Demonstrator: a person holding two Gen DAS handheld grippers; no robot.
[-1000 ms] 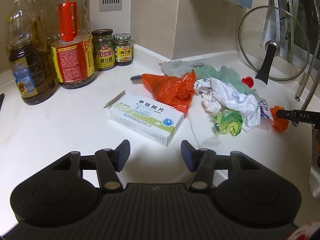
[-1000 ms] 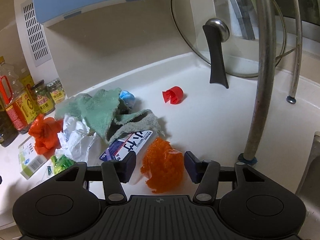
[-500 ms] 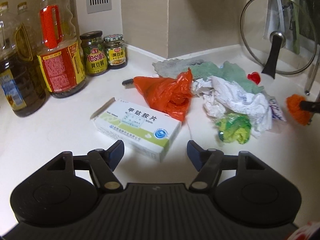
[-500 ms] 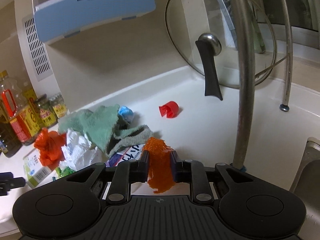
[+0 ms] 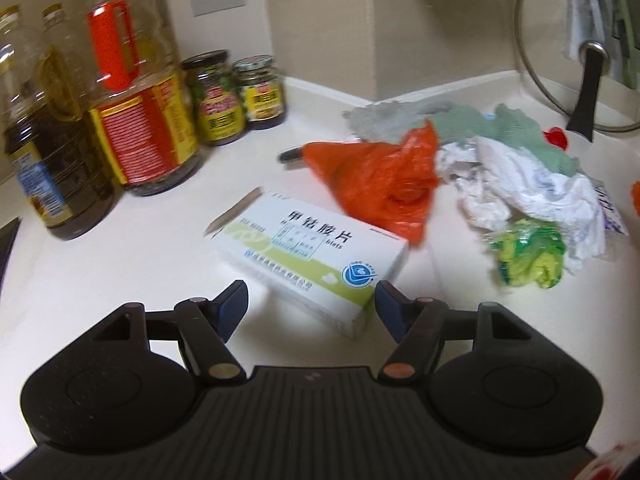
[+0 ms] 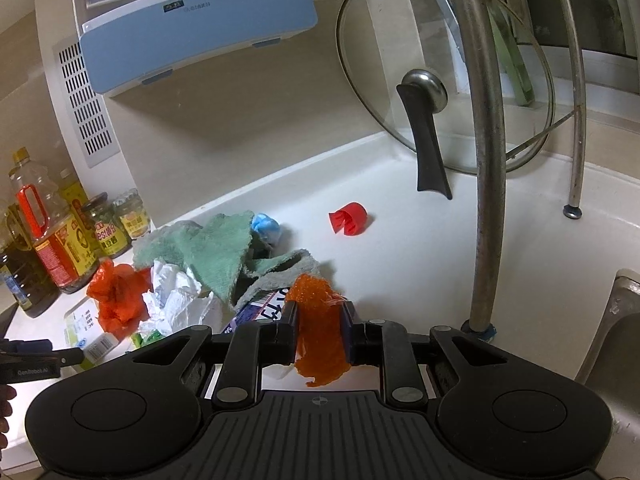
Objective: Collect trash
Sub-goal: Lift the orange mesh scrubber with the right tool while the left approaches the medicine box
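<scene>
While the right tongs (image 6: 319,322) are pinching the orange mesh netting (image 6: 318,320) above the white table (image 6: 420,264), the left tongs (image 5: 311,306) are gaping wide around the white-and-green cardboard medicine box (image 5: 308,254) — its corner risks slipping free.

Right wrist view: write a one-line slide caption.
Right claw shut on crumpled orange mesh netting, above the white countertop near the faucet pipe.

Two low, close wrist views (opposite ends) over one trash pile (image 5: 500,184).
</scene>
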